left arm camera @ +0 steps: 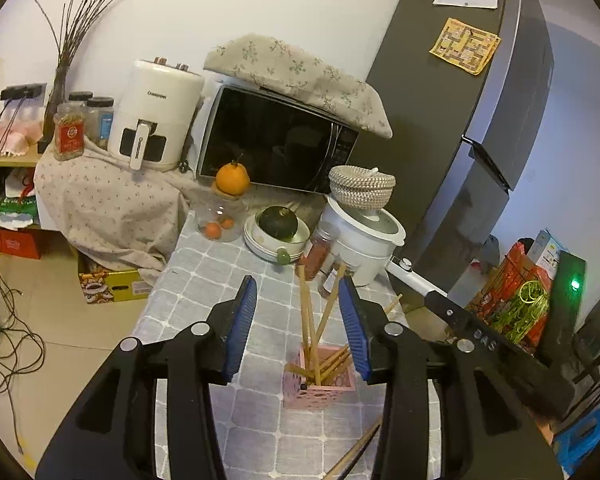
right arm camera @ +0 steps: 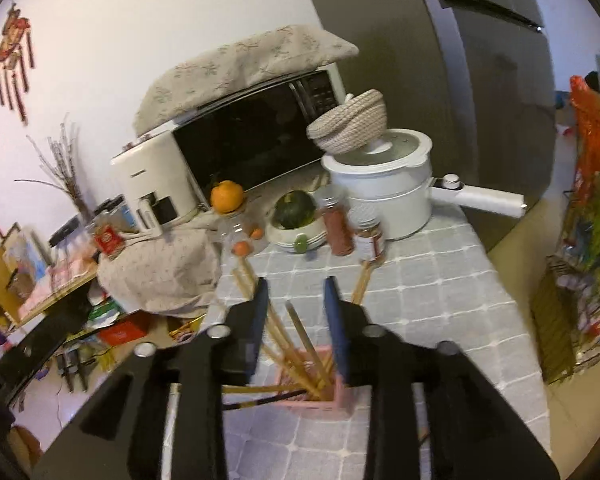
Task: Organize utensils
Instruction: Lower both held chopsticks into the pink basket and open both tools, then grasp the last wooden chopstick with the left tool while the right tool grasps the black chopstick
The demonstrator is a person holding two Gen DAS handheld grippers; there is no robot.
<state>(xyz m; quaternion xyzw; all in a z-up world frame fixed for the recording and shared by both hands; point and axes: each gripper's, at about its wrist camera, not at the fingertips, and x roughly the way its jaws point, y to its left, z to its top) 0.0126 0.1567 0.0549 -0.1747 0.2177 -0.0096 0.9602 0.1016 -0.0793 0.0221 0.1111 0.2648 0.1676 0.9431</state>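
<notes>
Through the left wrist camera I see my left gripper (left arm camera: 298, 320) hanging over the grey checked tablecloth (left arm camera: 204, 280) with its blue-padded jaws parted and nothing pressed between them. Just below and ahead of them stands the pink holder (left arm camera: 320, 390), upright on the cloth, with a bundle of wooden chopsticks (left arm camera: 310, 320) standing in it and fanning out at different angles. Another chopstick (left arm camera: 356, 454) lies loose on the cloth near the bottom edge, partly hidden behind the gripper's frame. Farther back I see a dark green squash (left arm camera: 278, 222) in a stack of white bowls, a white pot (left arm camera: 360, 244) with a woven basket on its lid, and a microwave (left arm camera: 276, 140). Through the right wrist camera, which is somewhat blurred, my right gripper (right arm camera: 296, 320) is directly over the same pink holder (right arm camera: 324, 398), jaws apart by a modest gap and gripping nothing; several chopsticks (right arm camera: 304, 344) rise from the holder into the space between the jaws, and I cannot tell whether any touches a pad.
</notes>
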